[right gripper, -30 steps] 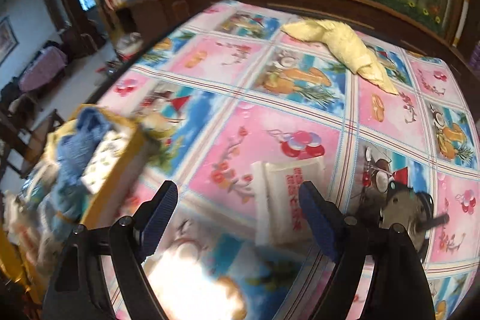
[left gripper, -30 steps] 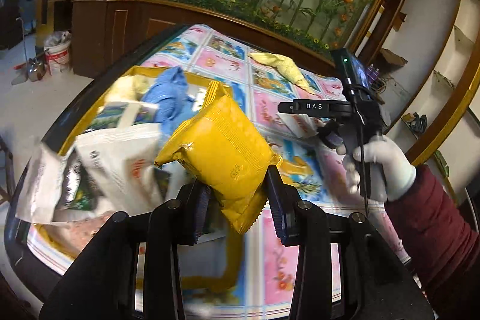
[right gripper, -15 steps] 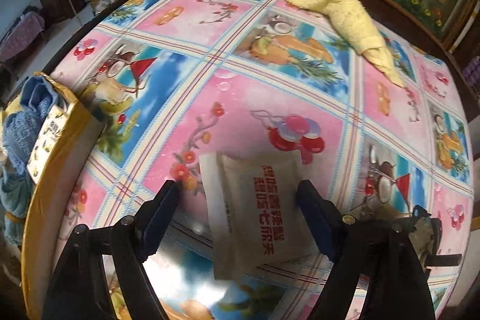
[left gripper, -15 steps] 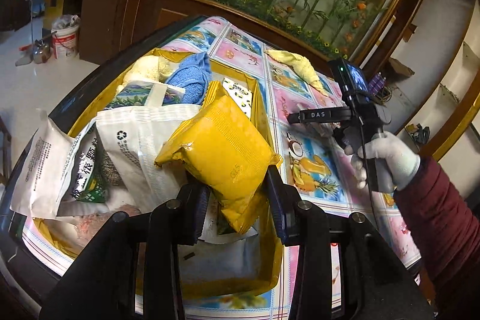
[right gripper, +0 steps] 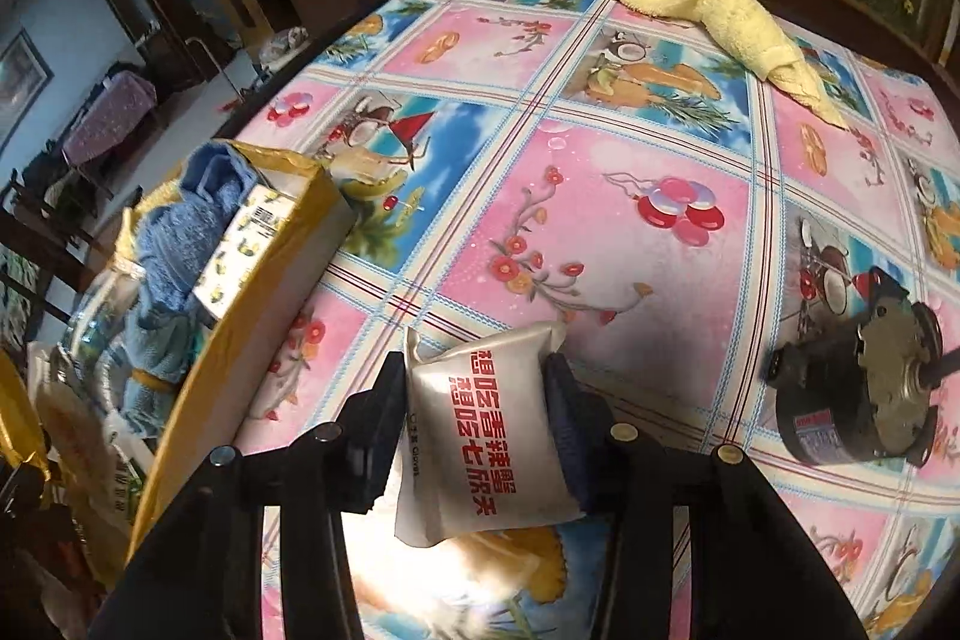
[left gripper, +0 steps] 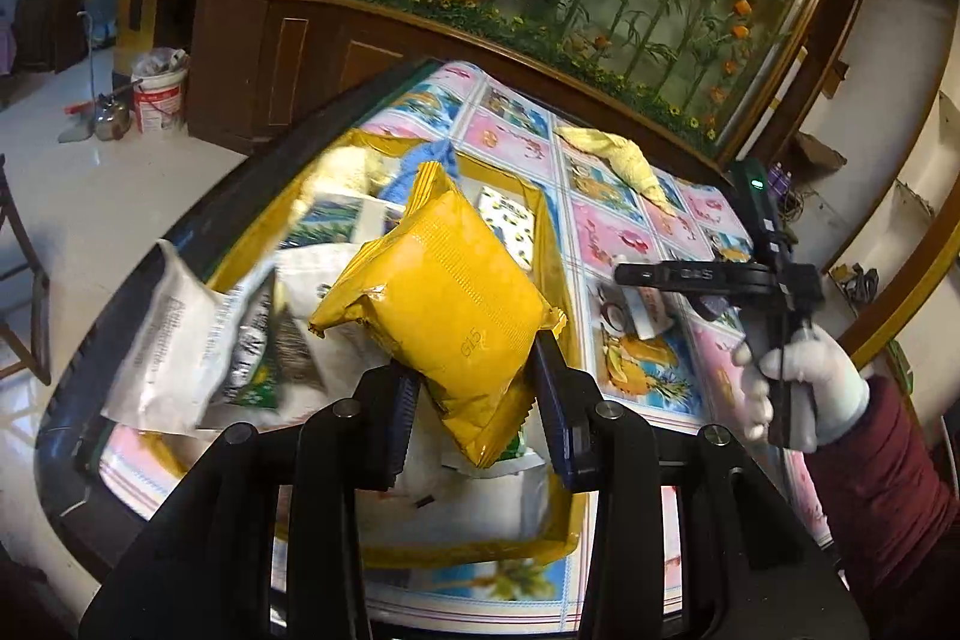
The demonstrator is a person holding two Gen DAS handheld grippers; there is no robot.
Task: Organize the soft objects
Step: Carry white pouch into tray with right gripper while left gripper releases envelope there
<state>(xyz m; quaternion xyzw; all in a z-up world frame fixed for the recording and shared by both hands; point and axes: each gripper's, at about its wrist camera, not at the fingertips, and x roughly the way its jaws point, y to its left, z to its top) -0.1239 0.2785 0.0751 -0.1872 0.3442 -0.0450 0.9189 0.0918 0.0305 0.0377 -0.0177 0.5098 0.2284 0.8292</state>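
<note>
A table covered with a cartoon-print tablecloth (right gripper: 600, 232) is filling both views. Everything below is placed relative to the yellow box (right gripper: 252, 340), which is standing at the left edge of this table.

Inside the box, a blue towel (right gripper: 180, 244), a lemon-print packet (right gripper: 240, 244) and several white snack bags (left gripper: 174, 340) are lying in a loose pile; their exact order is hard to tell.

Above the box, the left gripper (left gripper: 474, 394) is holding a yellow snack pouch (left gripper: 444, 304). Its two fingers are pressing the lower part of the pouch from both sides, and the pouch is tilting to the left over the pile.

To the right of the box, just beside its wall, the right gripper (right gripper: 474, 400) is closing narrowly on a white sachet with red characters (right gripper: 480, 436). The sachet is sitting between the two fingers, and whether it is touching the cloth cannot be told.

Far from the box, at the back of the table, a yellow towel (right gripper: 738, 28) is lying crumpled.

Well to the right of the box, beyond the sachet, a small electric motor (right gripper: 858, 382) is resting on the cloth.
</note>
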